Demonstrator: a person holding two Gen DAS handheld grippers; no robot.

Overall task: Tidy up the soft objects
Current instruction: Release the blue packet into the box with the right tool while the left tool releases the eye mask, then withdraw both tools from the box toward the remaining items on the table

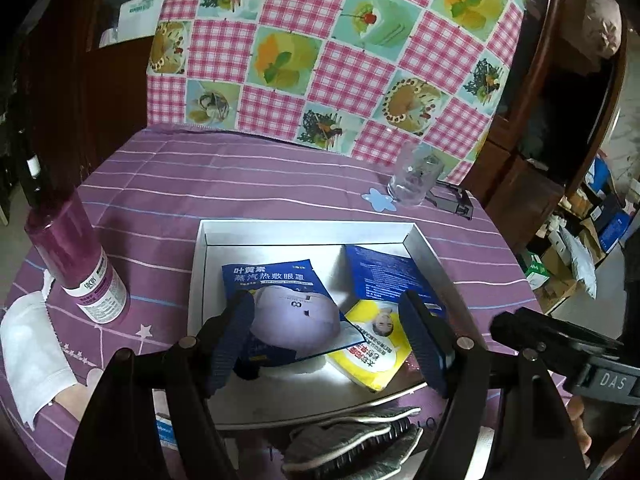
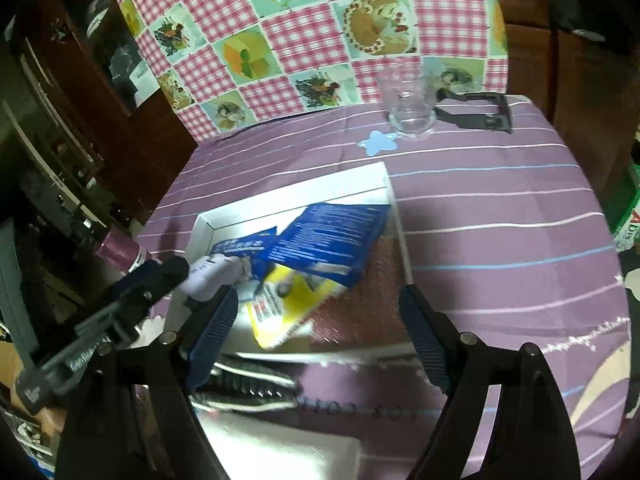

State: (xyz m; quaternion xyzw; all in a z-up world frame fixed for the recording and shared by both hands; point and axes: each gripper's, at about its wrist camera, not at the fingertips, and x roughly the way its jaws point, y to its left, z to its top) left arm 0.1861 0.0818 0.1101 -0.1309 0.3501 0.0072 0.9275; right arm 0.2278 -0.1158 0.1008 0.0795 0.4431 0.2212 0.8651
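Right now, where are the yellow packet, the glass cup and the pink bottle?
yellow packet (image 1: 370,354): left wrist view, middle of its printed front.
glass cup (image 2: 408,110): right wrist view, lower body.
pink bottle (image 1: 72,256): left wrist view, pink upper body.

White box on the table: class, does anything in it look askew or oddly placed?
Yes. In the white box, the packets lie unevenly: one blue packet leans tilted against the right wall, overlapping the yellow packet, beside another blue packet.
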